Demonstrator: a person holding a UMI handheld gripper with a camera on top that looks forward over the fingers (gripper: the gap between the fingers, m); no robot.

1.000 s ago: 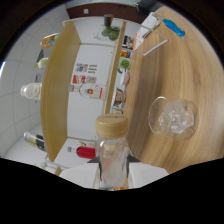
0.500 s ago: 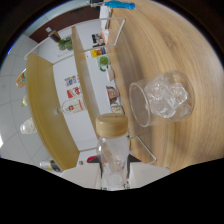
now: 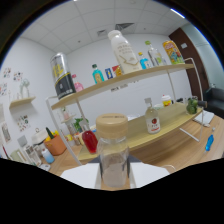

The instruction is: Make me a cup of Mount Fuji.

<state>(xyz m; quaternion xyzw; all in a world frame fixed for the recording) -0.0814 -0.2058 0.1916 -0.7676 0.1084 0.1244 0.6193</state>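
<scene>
A clear bottle [image 3: 113, 162] with a tan wooden-looking cap [image 3: 112, 125] stands upright between my fingers, close to the camera. My gripper [image 3: 114, 175] is shut on its lower body. The fingers themselves are mostly hidden in the dark at the bottom, with only pale parts showing on either side of the bottle. The glass of ice from the earlier frames is not in view.
Beyond the bottle runs a wooden counter [image 3: 170, 132] carrying a small red-labelled bottle [image 3: 152, 122], a red drink [image 3: 90, 141], an orange pot [image 3: 56, 145] and a green plant [image 3: 192, 106]. A wall shelf [image 3: 150, 75] above holds a white bottle [image 3: 122, 50], a dark can [image 3: 62, 76] and several smaller items.
The view has swung round and up from the tabletop to level with the shelves. The glass of ice has left the view. The bottle has stayed fixed between the fingers.
</scene>
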